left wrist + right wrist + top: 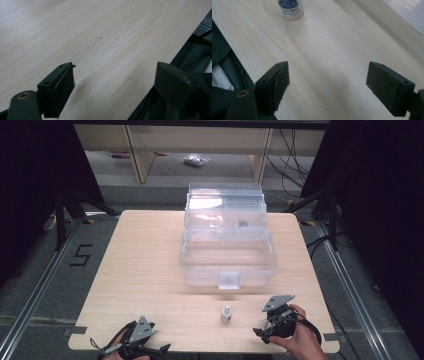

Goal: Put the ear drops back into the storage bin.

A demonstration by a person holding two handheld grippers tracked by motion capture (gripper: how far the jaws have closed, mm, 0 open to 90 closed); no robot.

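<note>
- The room is dim, with dark curtains at both sides and a grey carpeted floor; a black "5" is marked on the floor left of the bench, and metal rails run along both sides.
- A pale wood-grain bench with rounded corners stands in the middle, its surface light and bare apart from a few things.
- A large clear plastic box sits toward the far middle of the bench, its lid standing open at the back and a clear latch on its near wall.
- The left tongs rest at the near left edge of the bench in a hand, jaws set wide apart with nothing between them.
- The right tongs lie at the near right in the other hand, jaws also wide and empty, pointing toward the bottle.
- A small white bottle stands upright on the bench between the two tongs, nearer the right ones, just in front of the box. Its label carries a blue emblem and blue lettering too blurred to read.
</note>
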